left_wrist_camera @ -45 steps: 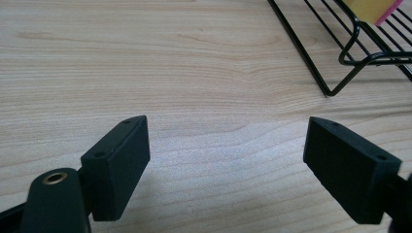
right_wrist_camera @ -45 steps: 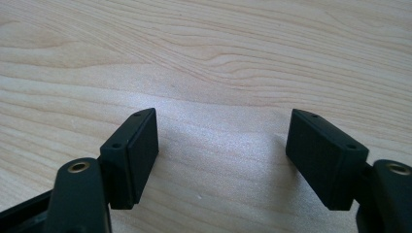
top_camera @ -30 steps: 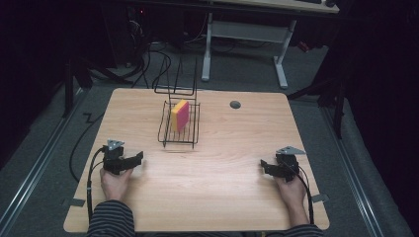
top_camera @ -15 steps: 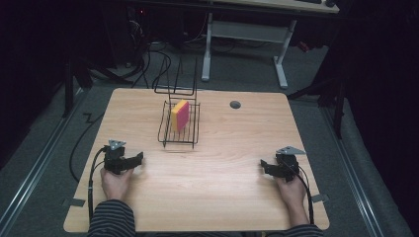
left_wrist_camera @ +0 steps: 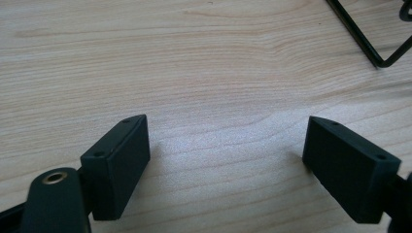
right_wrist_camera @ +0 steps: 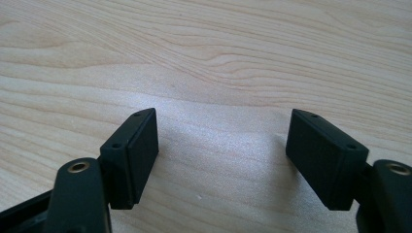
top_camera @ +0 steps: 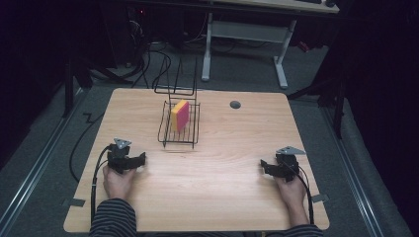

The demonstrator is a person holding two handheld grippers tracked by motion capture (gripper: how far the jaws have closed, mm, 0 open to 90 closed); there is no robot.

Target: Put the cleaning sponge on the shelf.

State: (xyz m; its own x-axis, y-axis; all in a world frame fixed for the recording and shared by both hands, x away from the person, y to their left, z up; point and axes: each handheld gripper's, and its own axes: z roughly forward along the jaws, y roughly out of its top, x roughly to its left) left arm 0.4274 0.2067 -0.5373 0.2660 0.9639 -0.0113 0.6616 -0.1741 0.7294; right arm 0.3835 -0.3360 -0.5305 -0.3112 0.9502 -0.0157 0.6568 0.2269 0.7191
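Observation:
A black wire rack stands on the wooden table at the back centre, with a yellow and pink sponge upright in it. My left gripper rests low on the table at the front left, open, nothing between its jaws. A corner of the wire rack lies ahead to its right. My right gripper rests at the front right, open and empty, over bare wood.
A small grey round cap sits in the tabletop at the back right. Beyond the table stand a white desk frame and cables on the dark floor. Table edges lie close beside both hands.
The left gripper has shifted slightly toward the front of the table. The right gripper has stayed put.

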